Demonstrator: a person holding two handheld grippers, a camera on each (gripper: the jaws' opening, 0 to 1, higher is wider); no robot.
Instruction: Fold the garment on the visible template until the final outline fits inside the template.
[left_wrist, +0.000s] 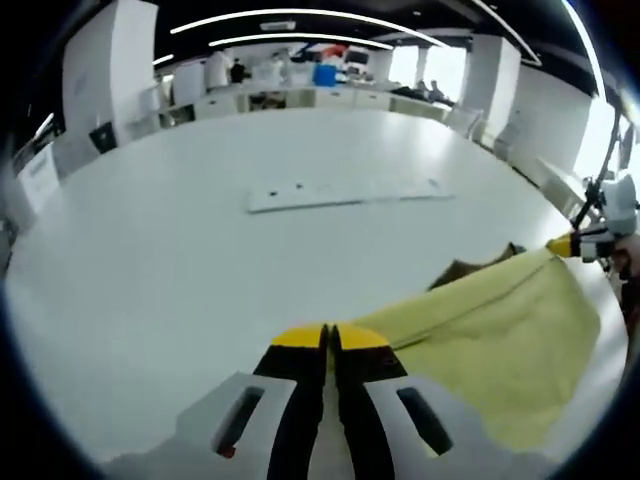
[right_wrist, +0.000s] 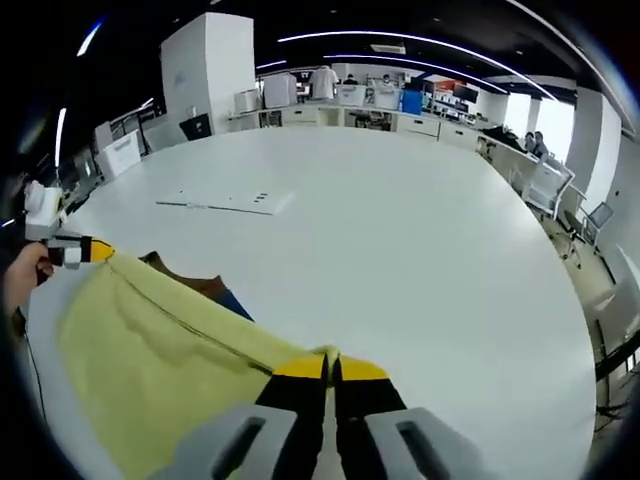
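A yellow garment (left_wrist: 500, 340) hangs stretched between my two grippers above the white table (left_wrist: 200, 260). In the left gripper view my left gripper (left_wrist: 327, 336) is shut on one corner of the cloth. Far right in that view, my right gripper (left_wrist: 578, 243) pinches the opposite corner. In the right gripper view my right gripper (right_wrist: 332, 368) is shut on the yellow garment (right_wrist: 150, 360), and my left gripper (right_wrist: 85, 250) holds the far corner beside a hand (right_wrist: 25, 275). A brown cloth (right_wrist: 190, 282) with a blue bit (right_wrist: 236, 302) lies under the garment, mostly hidden.
A flat white board (left_wrist: 345, 193) lies on the table beyond the garment, also the flat white board (right_wrist: 225, 203) in the right gripper view. Desks, chairs (right_wrist: 545, 180) and people stand around the far edge of the large round table (right_wrist: 430, 260).
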